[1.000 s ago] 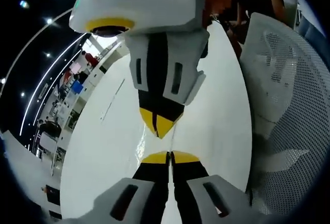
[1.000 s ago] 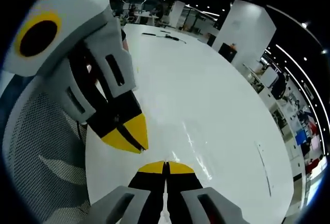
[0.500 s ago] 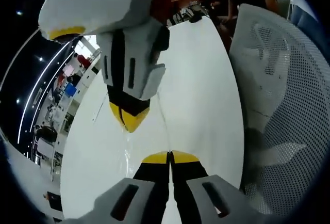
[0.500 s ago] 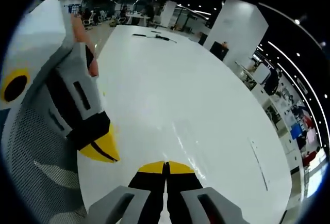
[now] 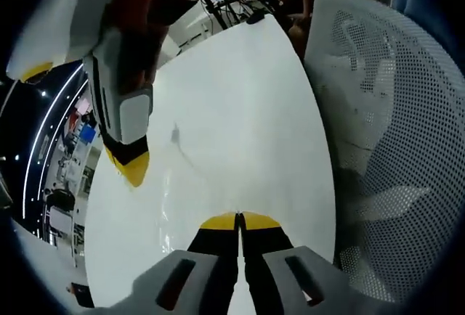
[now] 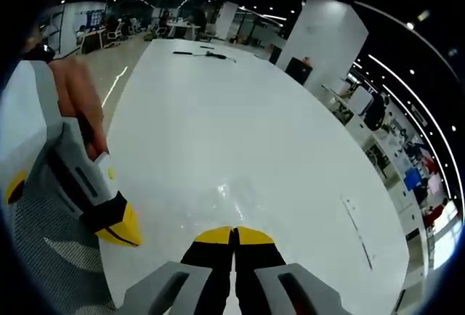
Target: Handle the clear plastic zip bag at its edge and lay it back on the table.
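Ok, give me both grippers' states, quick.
Left gripper: shut; nothing visible between the jaws.
Right gripper: shut; whether it pinches the clear bag cannot be told.

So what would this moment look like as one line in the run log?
left gripper: shut | right gripper: shut | clear bag: lying on white table | mesh chair: beside table

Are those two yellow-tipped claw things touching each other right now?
Apart. In the right gripper view, the left gripper sits off to the side of the right gripper, with bare white table showing between their yellow tips. The left gripper view shows the same gap.
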